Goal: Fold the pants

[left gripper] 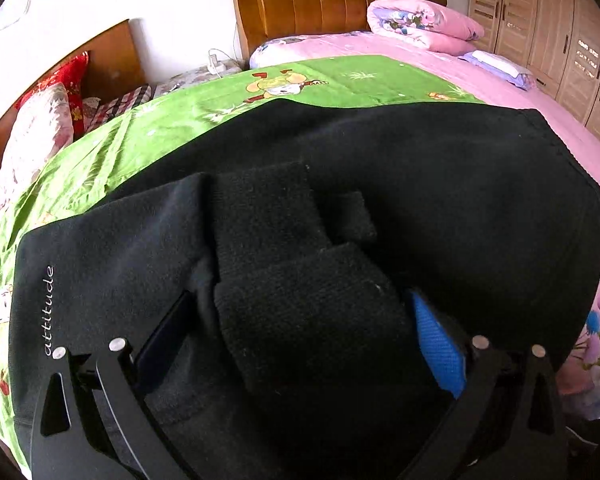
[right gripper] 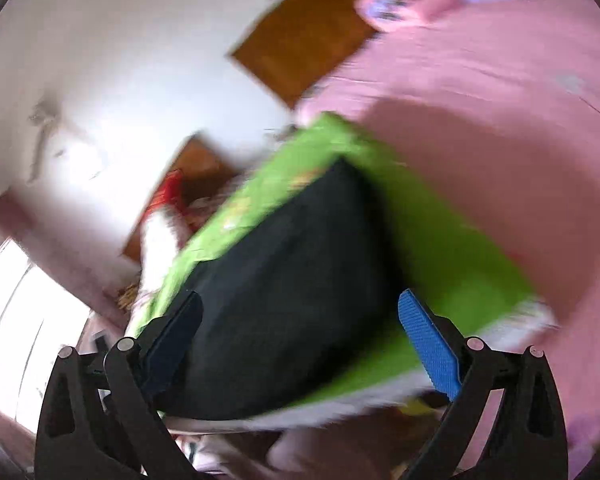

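Bedroom scene — green cartoon sheet [left gripper: 148, 120] over a pink bed [left gripper: 440, 52], black pants [left gripper: 440, 208] lying on the green. Left gripper [left gripper: 300, 340] has its jaws spread, bunched cuff ends sitting between them; can't tell if it's actually pinching. Right gripper [right gripper: 300, 340] is wide and empty, view motion-blurred. Judging mid-fold: next, lay the cuffs flat onto the waist section and release. No containers visible.
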Action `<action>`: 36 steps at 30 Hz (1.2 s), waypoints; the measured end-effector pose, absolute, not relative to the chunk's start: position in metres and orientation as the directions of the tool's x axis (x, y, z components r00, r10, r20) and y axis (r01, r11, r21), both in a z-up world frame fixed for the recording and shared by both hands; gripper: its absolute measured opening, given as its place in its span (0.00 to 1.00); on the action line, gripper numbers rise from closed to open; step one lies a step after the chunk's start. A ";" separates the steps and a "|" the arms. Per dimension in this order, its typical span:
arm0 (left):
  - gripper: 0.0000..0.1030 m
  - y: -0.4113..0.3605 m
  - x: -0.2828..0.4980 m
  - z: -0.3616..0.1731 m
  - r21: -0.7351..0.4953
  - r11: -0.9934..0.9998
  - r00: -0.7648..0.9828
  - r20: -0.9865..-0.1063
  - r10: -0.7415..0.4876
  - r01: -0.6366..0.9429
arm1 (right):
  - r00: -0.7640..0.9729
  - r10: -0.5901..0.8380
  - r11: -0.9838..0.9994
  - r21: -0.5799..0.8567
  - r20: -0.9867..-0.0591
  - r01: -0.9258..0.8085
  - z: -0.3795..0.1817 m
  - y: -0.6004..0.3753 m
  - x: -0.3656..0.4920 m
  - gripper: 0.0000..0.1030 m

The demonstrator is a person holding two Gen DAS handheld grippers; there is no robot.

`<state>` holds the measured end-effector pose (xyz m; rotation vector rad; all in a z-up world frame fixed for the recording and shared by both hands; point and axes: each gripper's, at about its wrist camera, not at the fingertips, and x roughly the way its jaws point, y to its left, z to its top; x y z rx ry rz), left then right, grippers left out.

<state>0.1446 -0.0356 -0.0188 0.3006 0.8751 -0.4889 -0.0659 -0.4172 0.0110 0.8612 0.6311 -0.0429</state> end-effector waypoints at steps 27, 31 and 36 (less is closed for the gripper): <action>0.99 -0.033 0.136 -0.018 0.047 0.844 0.547 -0.781 -0.302 0.534 | 0.725 0.316 0.770 0.611 -0.613 0.181 -0.004 -0.369 0.007 0.85; 0.98 -0.029 0.134 -0.007 0.004 0.848 0.515 -0.796 -0.318 0.529 | 0.781 0.213 0.735 0.623 -0.588 0.268 0.000 -0.373 0.001 0.37; 0.98 -0.005 0.120 0.043 -0.123 0.837 0.547 -0.704 -0.453 0.534 | 0.874 0.220 0.602 0.765 -0.433 0.228 -0.006 -0.379 -0.016 0.35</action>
